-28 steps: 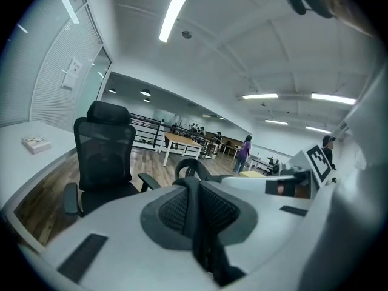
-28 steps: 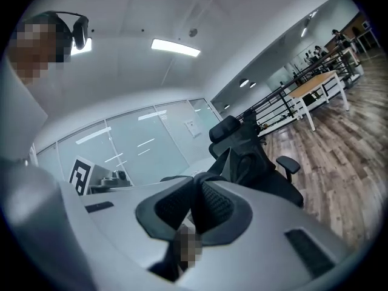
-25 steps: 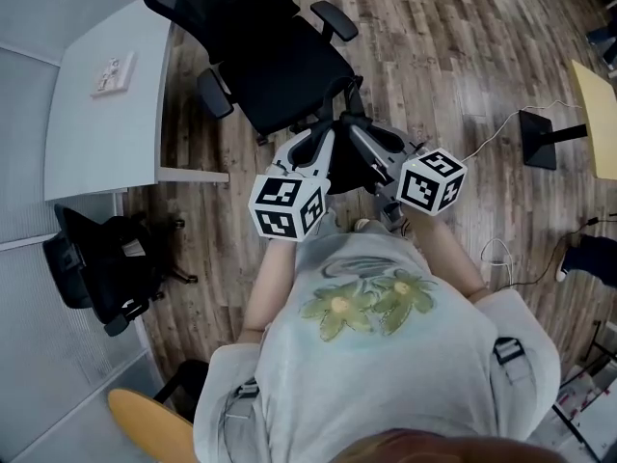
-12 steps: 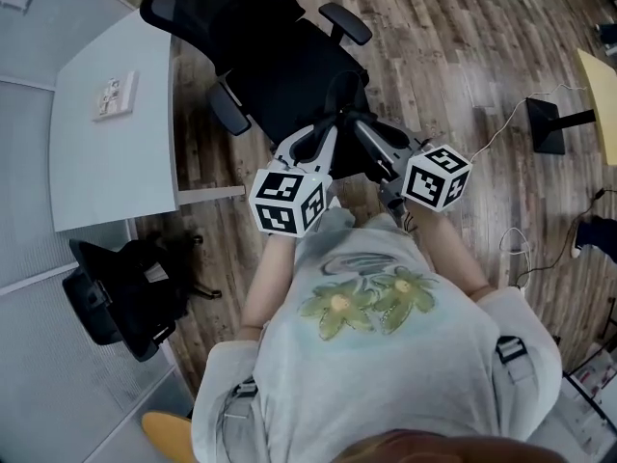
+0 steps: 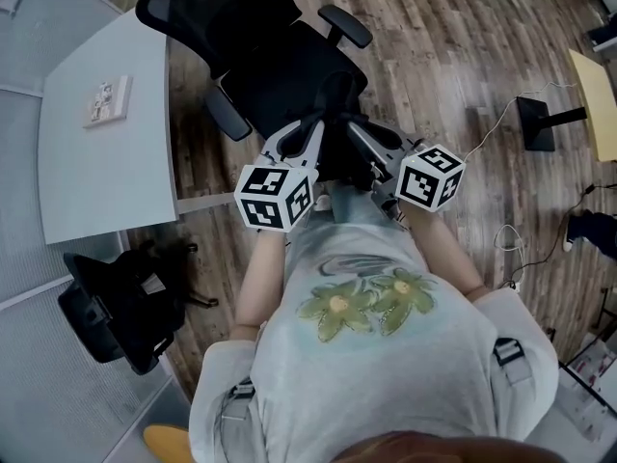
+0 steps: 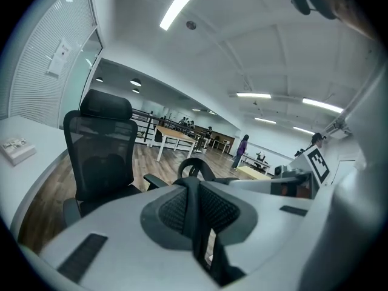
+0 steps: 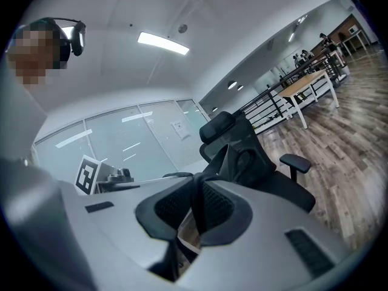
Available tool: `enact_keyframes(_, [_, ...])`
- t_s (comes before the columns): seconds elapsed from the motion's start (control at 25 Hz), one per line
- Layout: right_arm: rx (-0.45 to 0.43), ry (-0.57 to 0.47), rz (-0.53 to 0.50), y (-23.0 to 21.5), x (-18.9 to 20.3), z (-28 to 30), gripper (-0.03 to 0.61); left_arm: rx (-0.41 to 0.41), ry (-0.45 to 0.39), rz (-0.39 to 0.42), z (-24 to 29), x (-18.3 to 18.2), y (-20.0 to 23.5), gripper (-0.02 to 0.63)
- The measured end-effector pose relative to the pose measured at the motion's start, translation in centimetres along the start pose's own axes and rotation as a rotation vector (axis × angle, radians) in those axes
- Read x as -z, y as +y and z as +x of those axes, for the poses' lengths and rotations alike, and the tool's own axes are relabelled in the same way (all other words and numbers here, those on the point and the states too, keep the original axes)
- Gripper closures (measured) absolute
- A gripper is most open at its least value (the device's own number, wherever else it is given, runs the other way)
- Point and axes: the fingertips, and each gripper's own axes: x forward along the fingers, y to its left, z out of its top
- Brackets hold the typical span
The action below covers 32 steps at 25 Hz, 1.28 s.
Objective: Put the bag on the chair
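Black fabric bag [image 5: 337,157] is hanging at the black mesh office chair [image 5: 289,75]. Your left hand-held gripper [image 6: 194,196] and right hand-held gripper [image 7: 195,210] are clamping its straps, with seat placement pending.

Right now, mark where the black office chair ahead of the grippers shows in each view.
Head view: the office chair is at top centre.
Left gripper view: the chair is left of centre, with its backrest upright.
Right gripper view: the chair is centre right, beyond the jaws.
Shared landmark: the wood floor.
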Motion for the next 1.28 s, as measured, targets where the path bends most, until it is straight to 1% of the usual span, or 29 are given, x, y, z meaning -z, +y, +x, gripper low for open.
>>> enact_keyframes(0.16, [-0.014,0.016,0.002,-0.1,0.0,1.0,0.535,-0.005,0.001,-0.024,0.3,-0.2,1.0,0.565])
enact_keyframes(0.4, [-0.01,0.051,0.024,-1.5,0.6,2.9,0.535,-0.007,0.042,-0.077,1.1,1.1,2.6,0.565])
enact_keyframes(0.52, [-0.008,0.062,0.031,-2.2,0.3,4.0,0.536,-0.005,0.049,-0.09,1.7,0.8,3.4,0.565])
enact_keyframes(0.84, [-0.03,0.064,0.016,-4.4,-2.8,8.3,0.535,-0.021,0.031,-0.091,5.0,-2.5,7.2,0.565])
enact_keyframes(1.28, [-0.068,0.05,-0.016,-7.8,-9.2,15.4,0.535,-0.041,-0.022,-0.059,10.6,-9.3,13.0,0.565])
